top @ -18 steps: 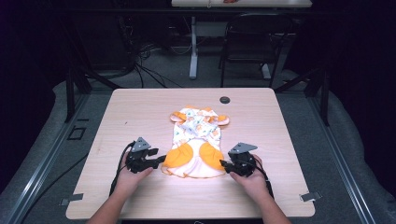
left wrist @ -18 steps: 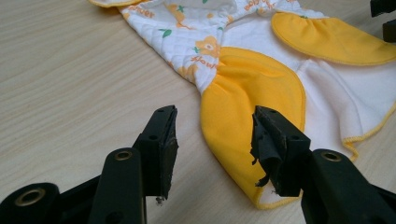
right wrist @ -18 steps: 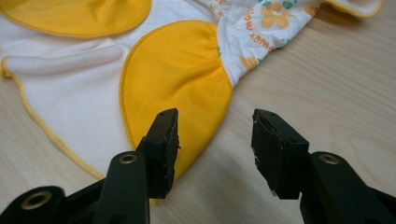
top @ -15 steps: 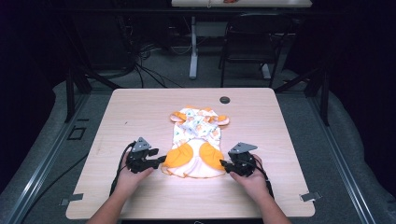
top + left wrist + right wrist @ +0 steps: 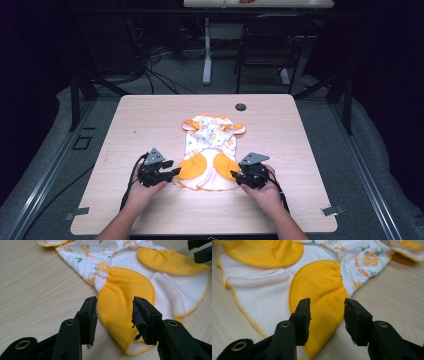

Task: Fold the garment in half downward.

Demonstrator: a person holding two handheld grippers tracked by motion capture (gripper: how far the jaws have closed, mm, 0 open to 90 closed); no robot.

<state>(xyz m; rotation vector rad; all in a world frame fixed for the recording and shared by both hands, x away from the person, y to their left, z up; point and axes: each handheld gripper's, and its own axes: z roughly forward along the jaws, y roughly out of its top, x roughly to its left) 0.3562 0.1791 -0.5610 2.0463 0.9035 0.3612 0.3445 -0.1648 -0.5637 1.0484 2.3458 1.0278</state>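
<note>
Pale wooden surface (image 5: 150, 130) is seen bearing a small orange-and-white garment (image 5: 210, 150) near its middle. Left gripper (image 5: 113, 312) and right gripper (image 5: 326, 315) are held apart over the near corners — a shallow bite could miss a layer.

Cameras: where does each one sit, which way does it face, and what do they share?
High view: above the person's side, looking forward and down on the table; forearms and both grippers show.
Left gripper view: on the left gripper, open jaws straddling the garment.
Right gripper view: on the right gripper, open, at the opposite orange panel.
All share the garment.
</note>
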